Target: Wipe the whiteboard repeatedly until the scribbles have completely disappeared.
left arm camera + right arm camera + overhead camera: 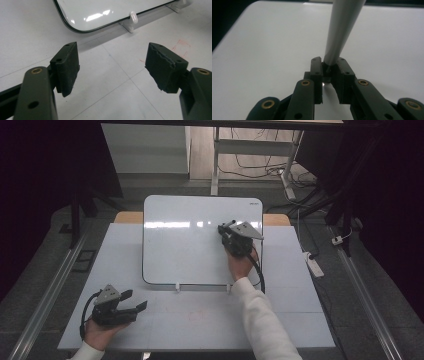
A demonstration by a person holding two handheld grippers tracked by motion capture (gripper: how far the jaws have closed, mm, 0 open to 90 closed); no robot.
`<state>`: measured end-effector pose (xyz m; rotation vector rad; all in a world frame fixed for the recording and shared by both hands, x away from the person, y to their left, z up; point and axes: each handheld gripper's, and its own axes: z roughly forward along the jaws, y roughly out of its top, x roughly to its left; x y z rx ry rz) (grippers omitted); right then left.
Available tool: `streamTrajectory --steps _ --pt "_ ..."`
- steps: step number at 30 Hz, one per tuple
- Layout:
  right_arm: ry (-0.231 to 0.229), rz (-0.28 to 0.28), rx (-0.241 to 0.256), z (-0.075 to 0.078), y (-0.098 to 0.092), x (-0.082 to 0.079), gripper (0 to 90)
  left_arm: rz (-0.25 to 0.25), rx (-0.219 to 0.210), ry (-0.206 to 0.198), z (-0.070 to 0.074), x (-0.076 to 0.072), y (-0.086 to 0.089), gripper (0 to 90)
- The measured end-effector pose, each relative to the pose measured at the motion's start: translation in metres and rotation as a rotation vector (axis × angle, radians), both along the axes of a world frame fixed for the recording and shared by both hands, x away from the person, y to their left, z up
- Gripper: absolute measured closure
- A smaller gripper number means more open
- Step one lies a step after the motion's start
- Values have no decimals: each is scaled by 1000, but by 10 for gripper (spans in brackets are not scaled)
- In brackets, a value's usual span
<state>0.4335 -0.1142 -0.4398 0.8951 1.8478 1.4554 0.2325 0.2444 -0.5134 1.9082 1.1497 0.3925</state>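
Right hand-held gripper (329, 71) clamping grey marker (340, 27), over whiteboard (274, 45)

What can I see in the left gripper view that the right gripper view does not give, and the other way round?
The left gripper view alone gives the open left gripper with nothing between its jaws, the table, faint red marks on it, and the white clips under the whiteboard's lower edge. The right gripper view alone gives the right gripper shut on a grey marker that rises from its jaws. Both give the blank white surface of the whiteboard.
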Motion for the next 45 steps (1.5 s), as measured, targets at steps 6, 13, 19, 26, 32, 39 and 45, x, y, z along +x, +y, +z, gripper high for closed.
streamTrajectory --steps 6,13,19,26,32,39,45 --pt "0 -4 16 1 7 4 779 2 -1 -3 0 -2 0 282" --pt "-9 49 -48 2 25 2 778 -3 1 -1 0 -1 0 281" --pt "-7 -68 0 9 -9 5 778 -1 -4 -5 1 -2 0 281" --pt "4 55 -38 -5 27 -6 778 -1 -1 -6 2 -2 -1 281" --pt "26 149 -82 -18 50 -21 778 1 -3 -8 2 -2 0 282" --pt "59 129 -93 -8 21 -29 778 0 -8 -18 3 -3 1 282" --pt "135 230 -87 -7 -6 -56 778 13 -31 -66 8 -6 0 302"
